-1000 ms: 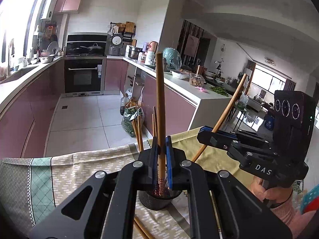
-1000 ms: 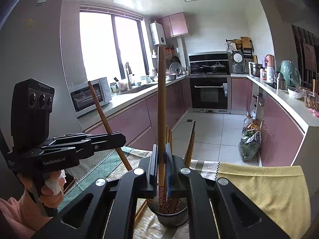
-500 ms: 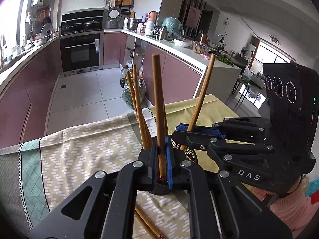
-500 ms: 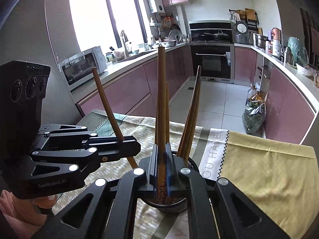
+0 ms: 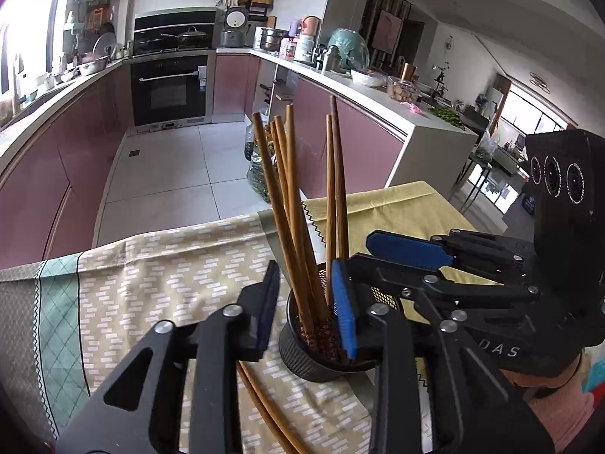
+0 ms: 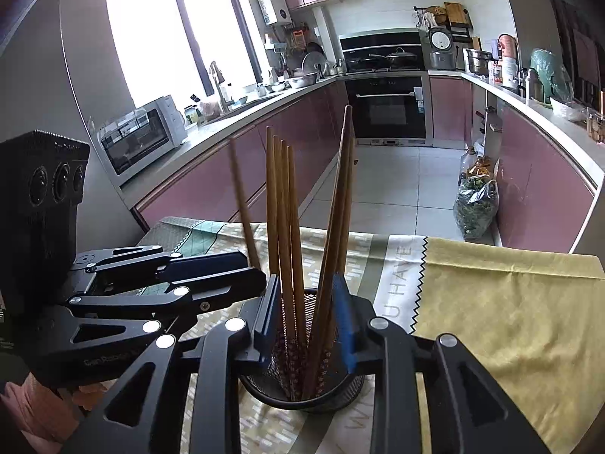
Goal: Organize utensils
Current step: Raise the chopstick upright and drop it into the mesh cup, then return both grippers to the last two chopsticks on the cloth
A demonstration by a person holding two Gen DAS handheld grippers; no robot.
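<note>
Hovering over black mesh cup [image 6: 302, 397]: left gripper [image 5: 306, 306] and right gripper [image 6: 306, 317], jaws opening, pads apparently clear of chopsticks [image 6: 287, 227] standing between them in the cup. Loose chopsticks [image 5: 264, 408] on tablecloth [image 5: 151, 283] beside it.

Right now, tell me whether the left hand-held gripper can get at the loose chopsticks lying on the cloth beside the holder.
Probably yes. The loose chopsticks lie on the cloth just below the left hand-held gripper, whose jaws are opening and grip nothing. The mesh holder stands right beside them, so it would need to back off and dip down.
</note>
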